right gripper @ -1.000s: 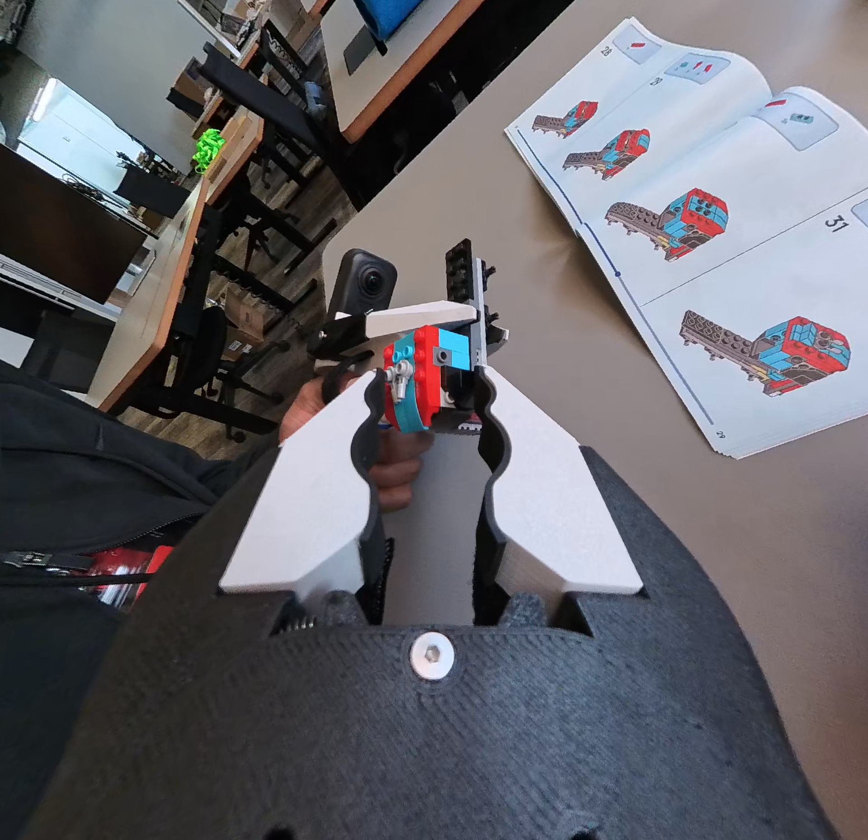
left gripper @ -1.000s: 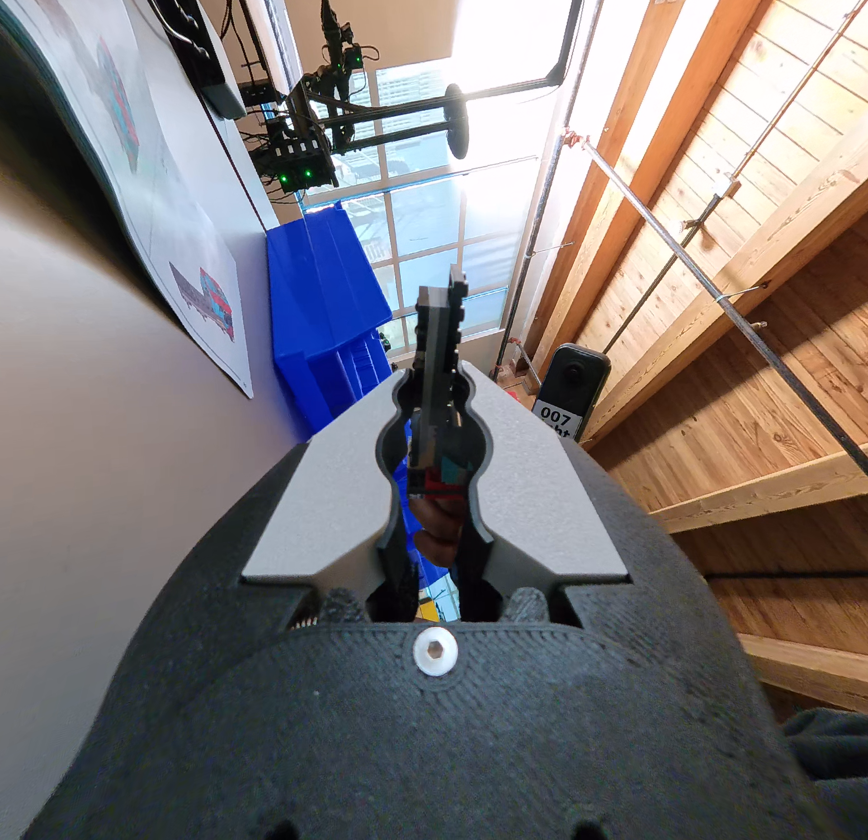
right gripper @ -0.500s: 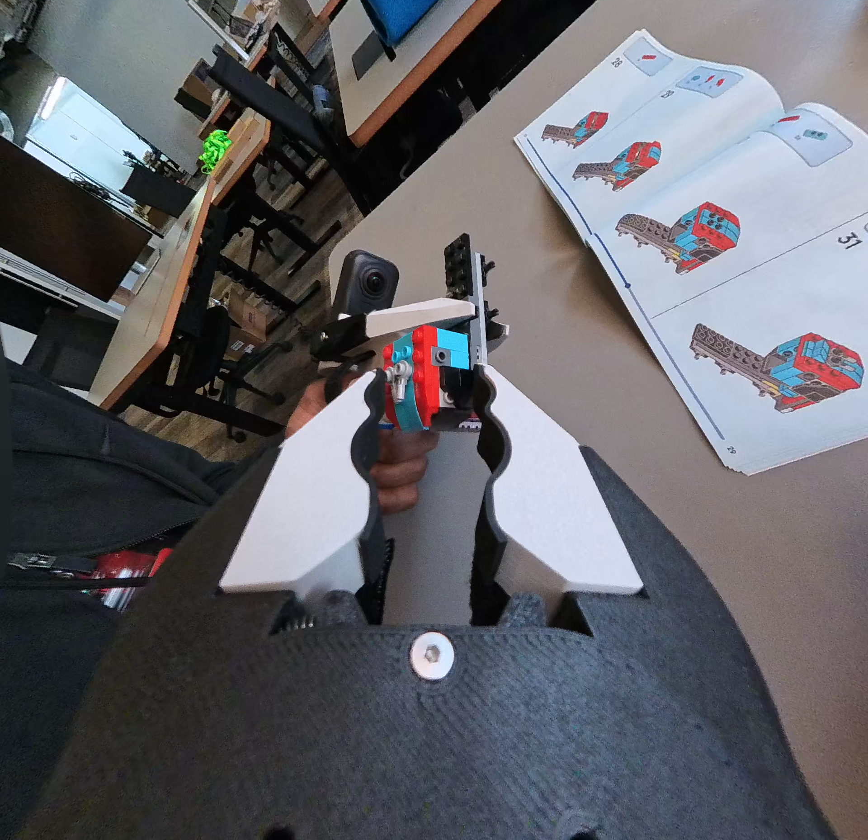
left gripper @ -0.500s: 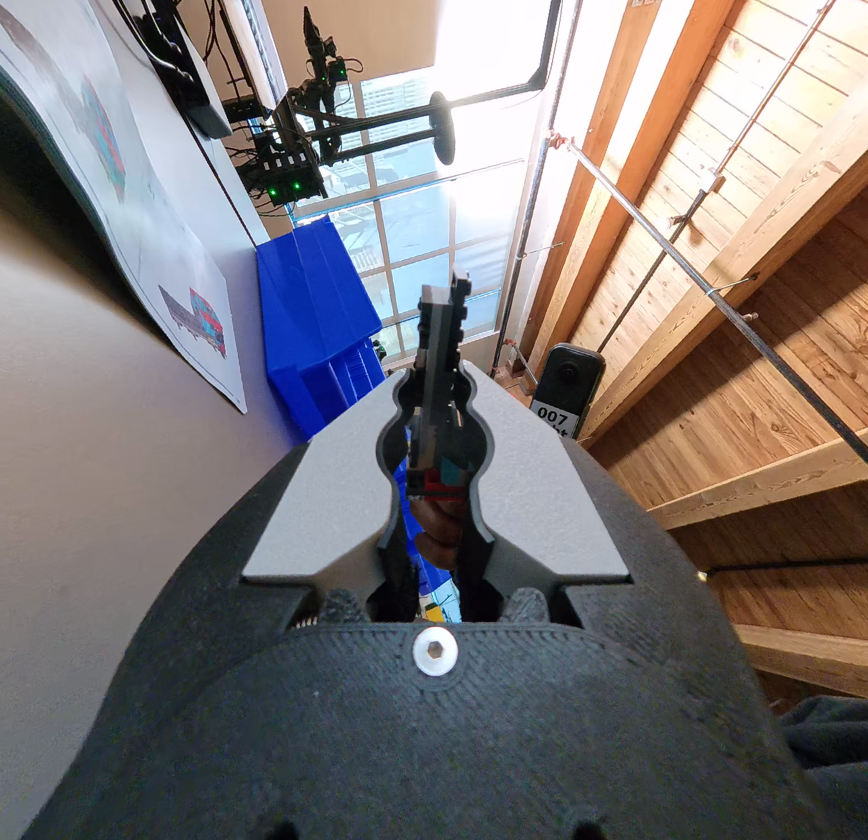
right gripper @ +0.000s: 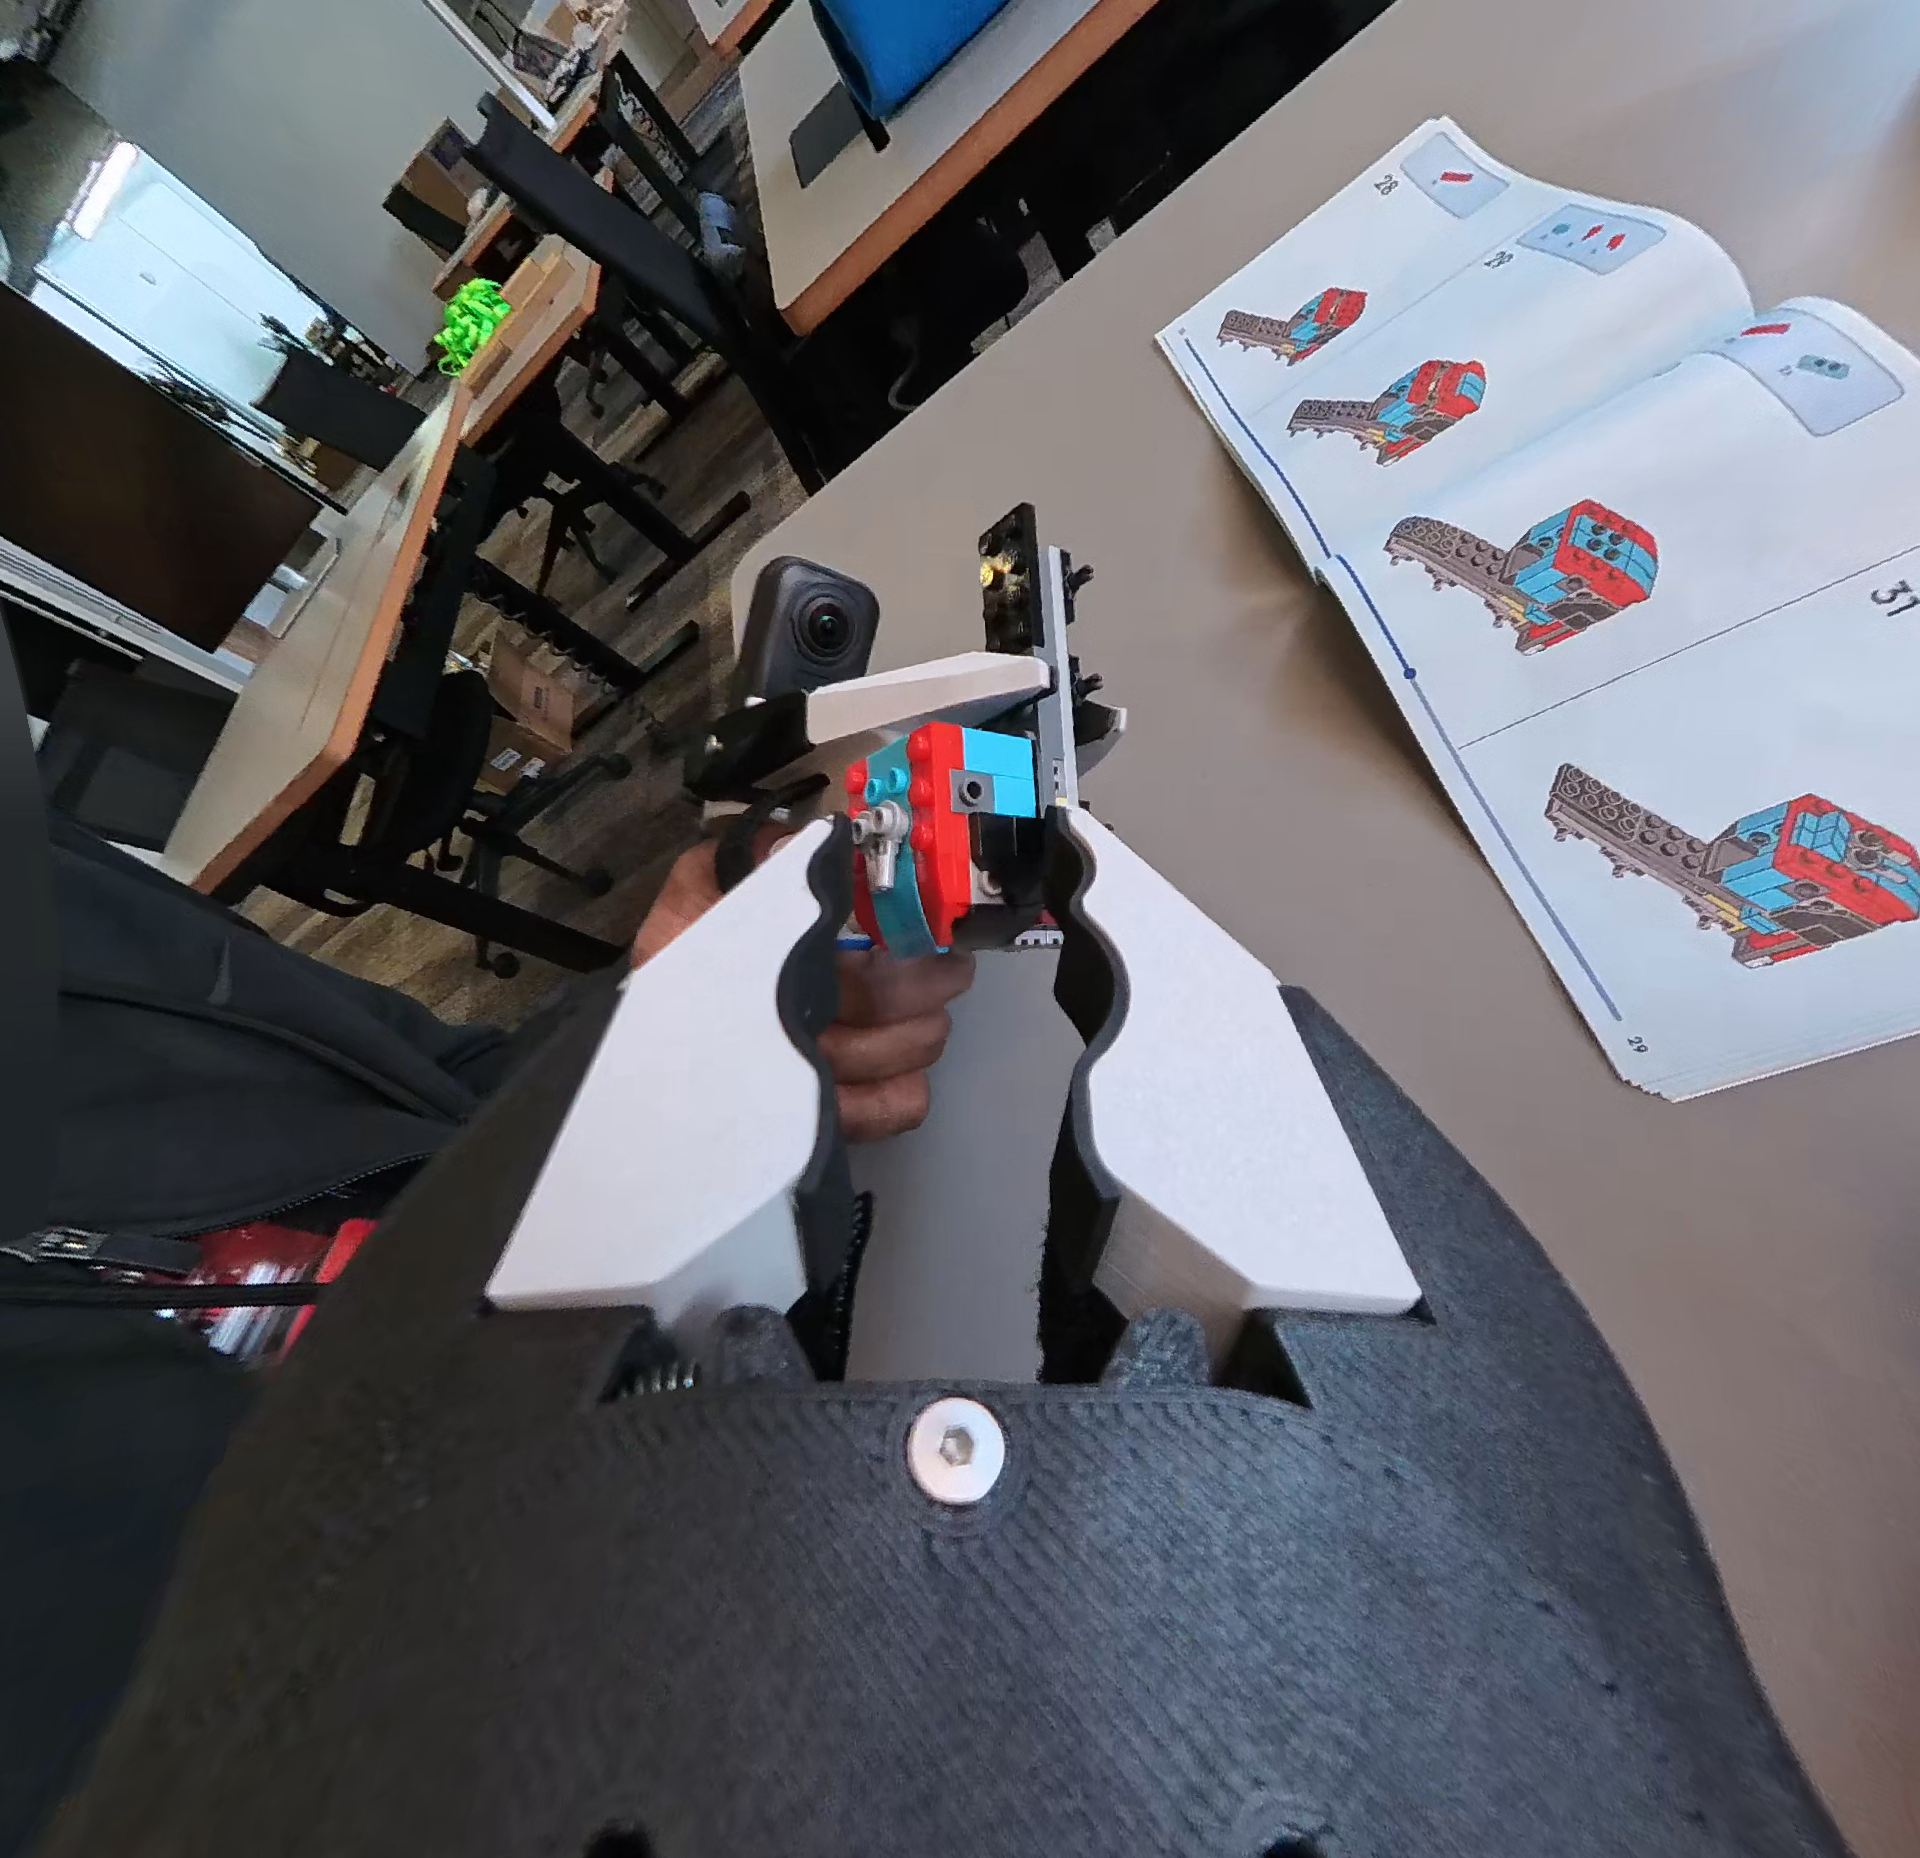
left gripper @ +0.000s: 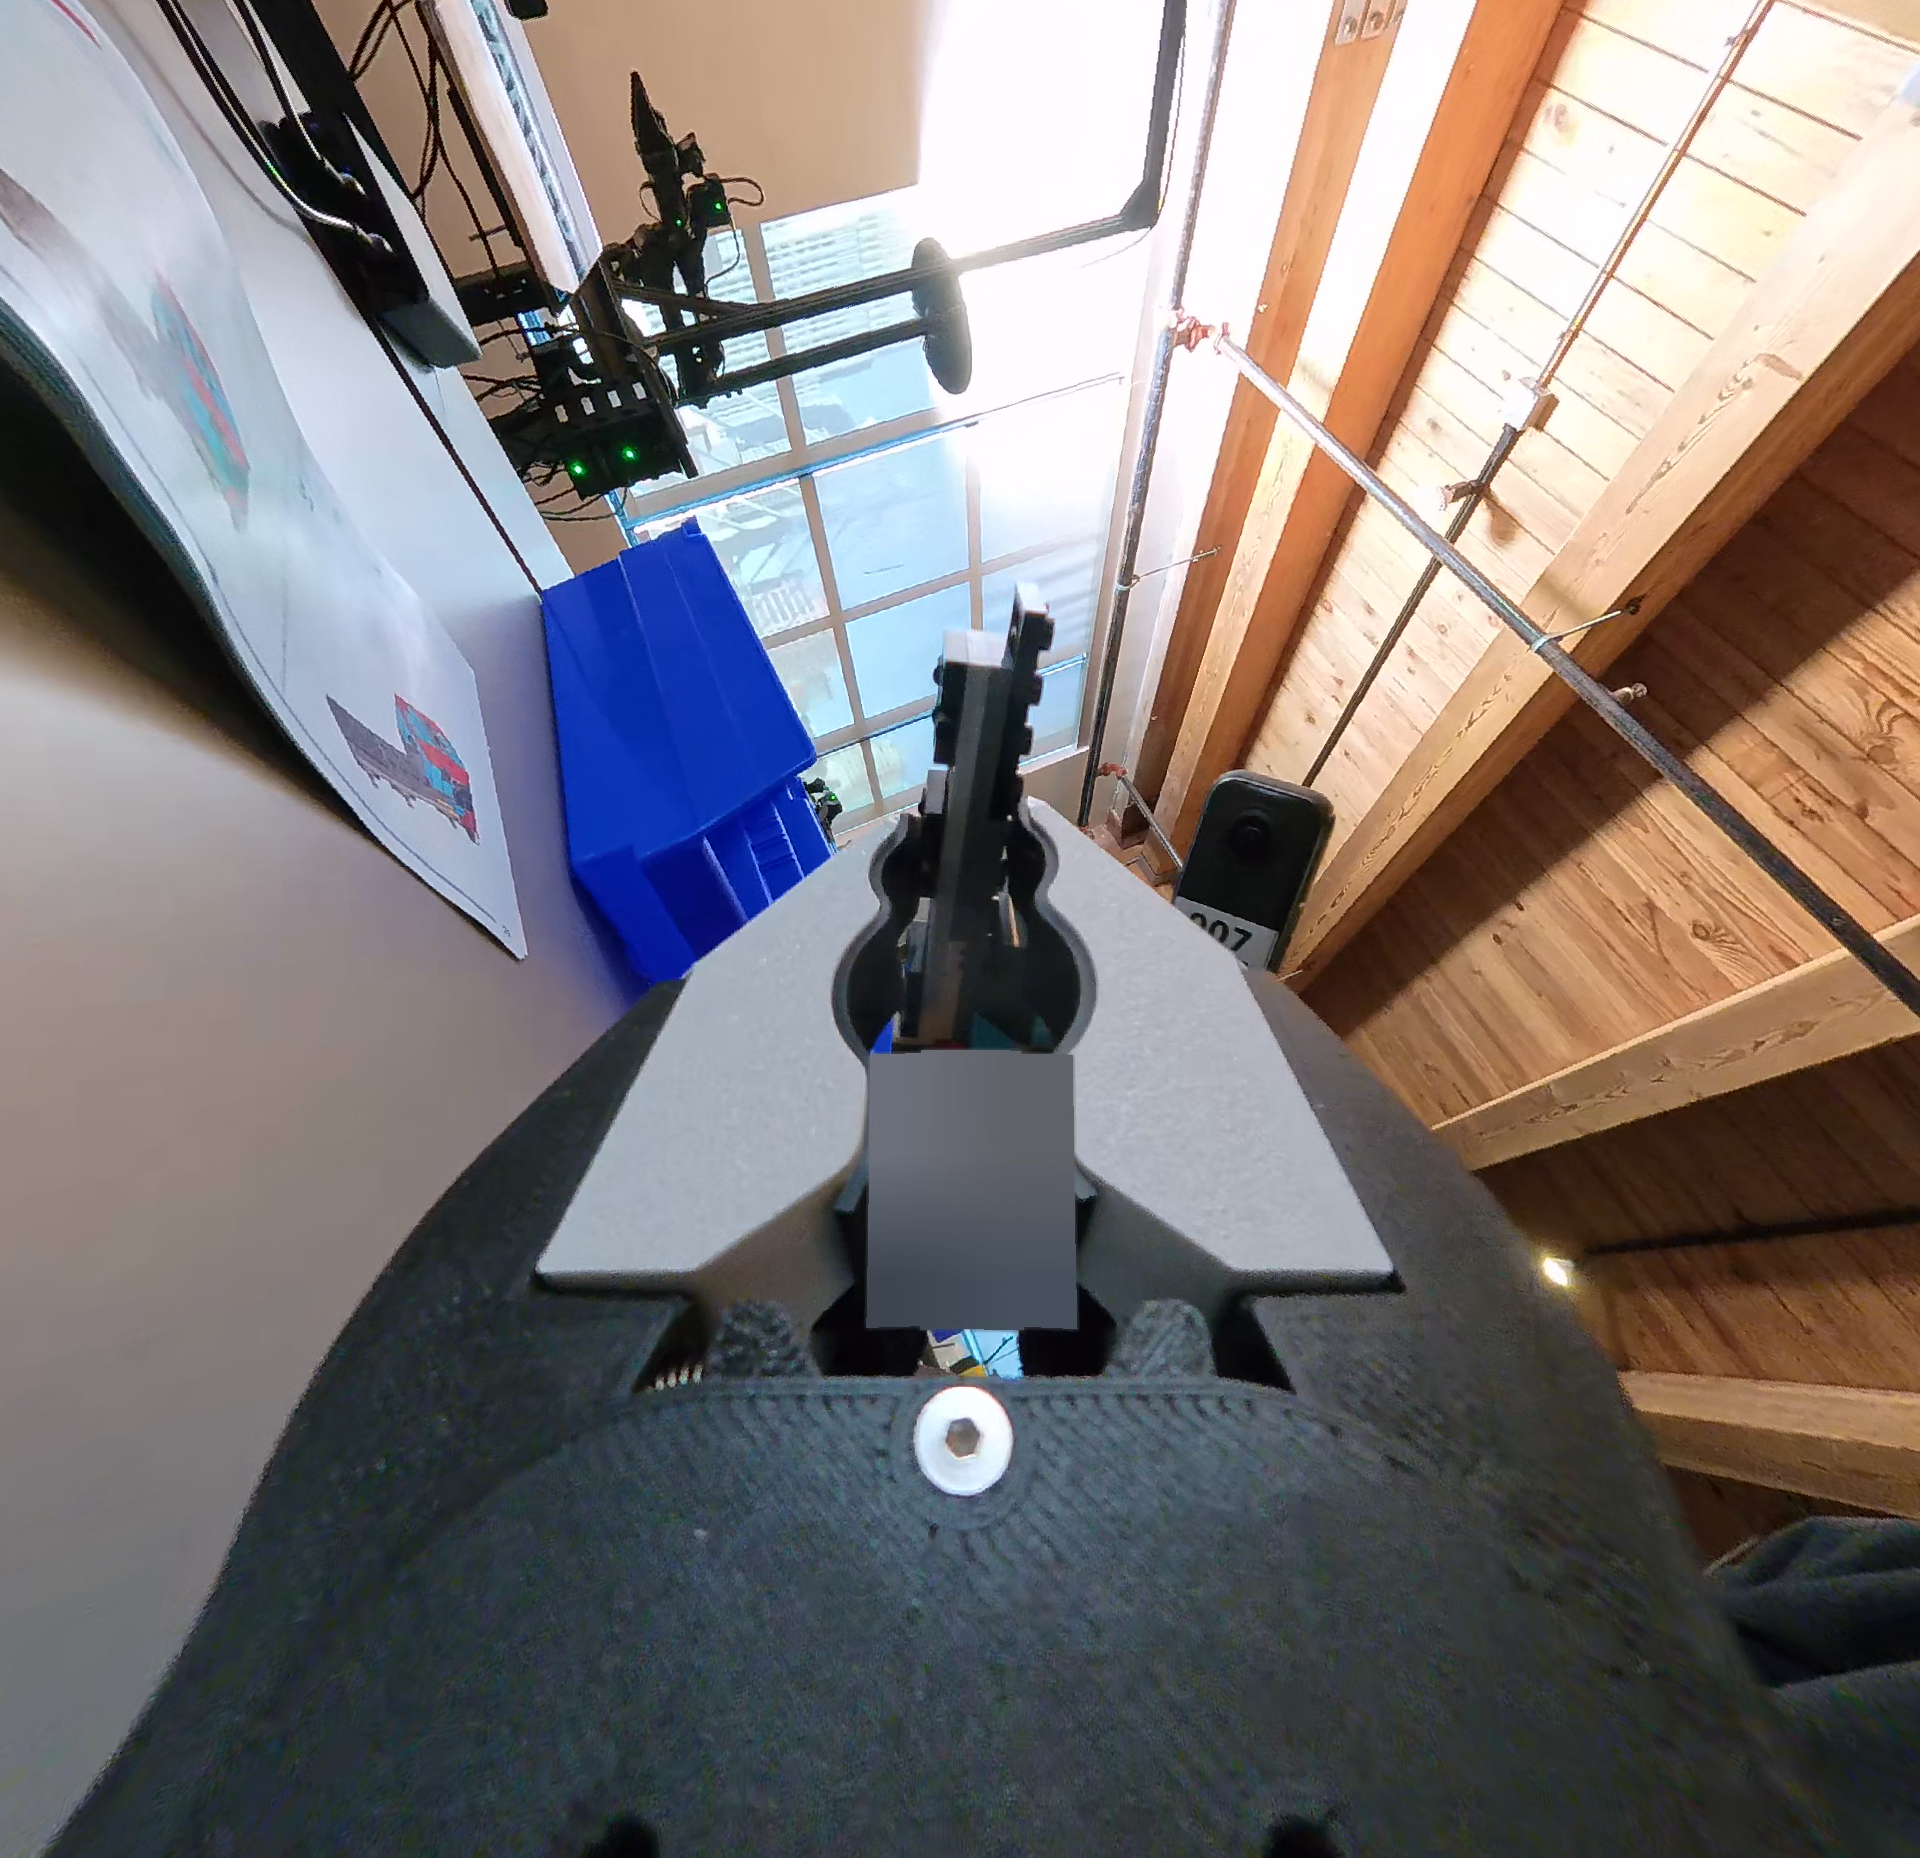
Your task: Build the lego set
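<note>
The lego model (right gripper: pixel 956 832) is a red and teal cab on a long grey and black plate, held in the air above the table. My right gripper (right gripper: pixel 945 842) is shut on the cab, one finger on each side. My left gripper (left gripper: pixel 966 858) is shut on the long plate (left gripper: pixel 982 759), which sticks out edge-on past its fingertips. The left gripper also shows in the right wrist view (right gripper: pixel 997 702), its white fingers clamped across the plate just beyond the cab. The back of the cab is hidden in the left wrist view.
The open instruction booklet (right gripper: pixel 1610 561) lies on the grey table (right gripper: pixel 1558 1289) to the right; it also shows in the left wrist view (left gripper: pixel 312 665). A blue bin (left gripper: pixel 675 728) stands beyond it. A person's hand (right gripper: pixel 883 1039) holds the left gripper. Desks and chairs stand beyond the table edge. My left and right fingertips are right by each other.
Both grippers keep their hold on the model. The pair has shifted a little over the table, and the plate now leans slightly to the right in the left wrist view.
</note>
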The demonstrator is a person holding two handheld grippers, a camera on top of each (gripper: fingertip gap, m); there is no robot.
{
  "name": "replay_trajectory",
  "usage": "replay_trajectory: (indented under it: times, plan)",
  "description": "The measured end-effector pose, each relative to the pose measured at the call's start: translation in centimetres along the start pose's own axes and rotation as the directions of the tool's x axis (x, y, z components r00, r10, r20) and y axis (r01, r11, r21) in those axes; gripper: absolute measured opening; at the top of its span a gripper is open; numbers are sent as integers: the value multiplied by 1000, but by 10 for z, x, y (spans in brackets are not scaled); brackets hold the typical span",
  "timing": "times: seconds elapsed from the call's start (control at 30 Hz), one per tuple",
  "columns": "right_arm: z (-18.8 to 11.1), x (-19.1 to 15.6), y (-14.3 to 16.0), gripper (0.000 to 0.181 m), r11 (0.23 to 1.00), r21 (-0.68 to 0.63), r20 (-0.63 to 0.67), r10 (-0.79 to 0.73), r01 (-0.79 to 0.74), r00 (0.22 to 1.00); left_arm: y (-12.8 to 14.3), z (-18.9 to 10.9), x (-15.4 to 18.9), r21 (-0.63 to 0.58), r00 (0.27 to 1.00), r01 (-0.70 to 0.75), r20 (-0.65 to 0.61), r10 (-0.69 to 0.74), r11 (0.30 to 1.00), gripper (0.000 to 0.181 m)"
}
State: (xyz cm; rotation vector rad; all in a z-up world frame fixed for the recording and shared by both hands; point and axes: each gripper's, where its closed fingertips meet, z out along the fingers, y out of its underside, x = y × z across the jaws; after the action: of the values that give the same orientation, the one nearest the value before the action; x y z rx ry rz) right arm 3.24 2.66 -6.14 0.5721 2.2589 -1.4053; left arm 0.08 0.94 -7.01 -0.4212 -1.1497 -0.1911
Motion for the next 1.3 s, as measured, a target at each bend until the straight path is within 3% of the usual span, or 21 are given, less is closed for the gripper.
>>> replay_trajectory:
  times: [0.37,0.87,1.17,1.3]
  plan:
    - [5,-2,0,37,990,-3,-77,-140,141,987,-5,-2,0,27,1000,16,-4,-16,999,17]
    - [8,-3,-2,38,983,24,-91,-178,181,980,-8,-2,0,46,1000,27,-7,-27,999,17]
    - [-5,-10,-20,44,986,154,-14,-64,66,998,-19,-7,1,89,1000,18,-15,-16,996,15]
    - [0,-8,-20,39,990,130,-26,-45,48,999,-15,-6,3,76,1000,8,-19,-7,997,15]
